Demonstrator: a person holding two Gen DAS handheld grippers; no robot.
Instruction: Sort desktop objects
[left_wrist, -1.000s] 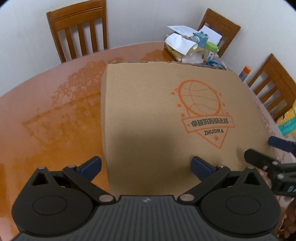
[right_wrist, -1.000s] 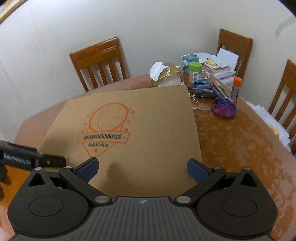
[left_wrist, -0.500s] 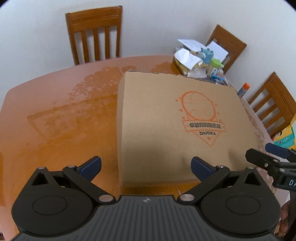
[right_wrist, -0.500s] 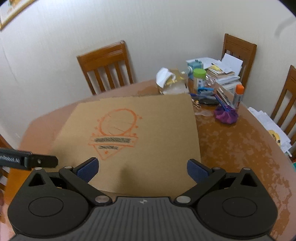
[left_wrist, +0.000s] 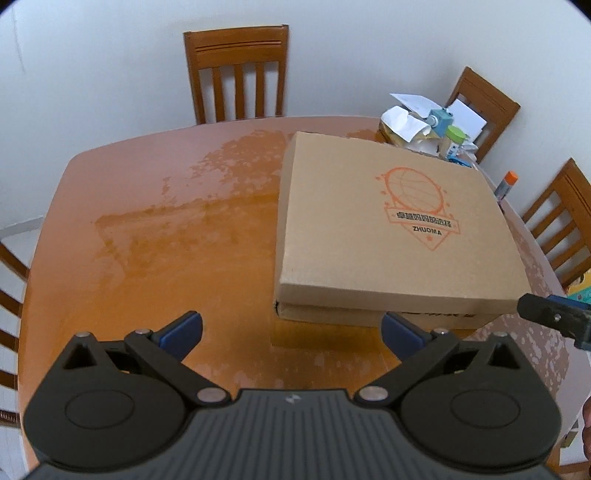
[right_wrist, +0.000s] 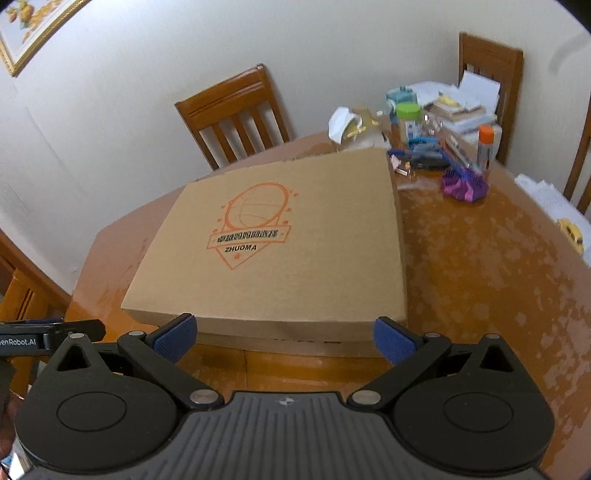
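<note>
Lying flat on the wooden table (left_wrist: 155, 236), the cardboard box (left_wrist: 391, 229) sat closed, its orange printed emblem facing up. Both grippers hung just short of its near edge, touching nothing: the left gripper (left_wrist: 291, 330) had its jaws spread wide and empty, and the right gripper (right_wrist: 282, 338) likewise. Only the right wrist view showed the purple basket (right_wrist: 463, 184), the stack of papers (right_wrist: 461, 110) and the framed picture (right_wrist: 33, 26) on the wall. Only the left wrist view showed the table's bare, blotchy left half. Both views showed clutter beyond the box, an orange-capped tube (right_wrist: 485, 146), and wooden chairs (left_wrist: 236, 74) against a white wall.
</note>
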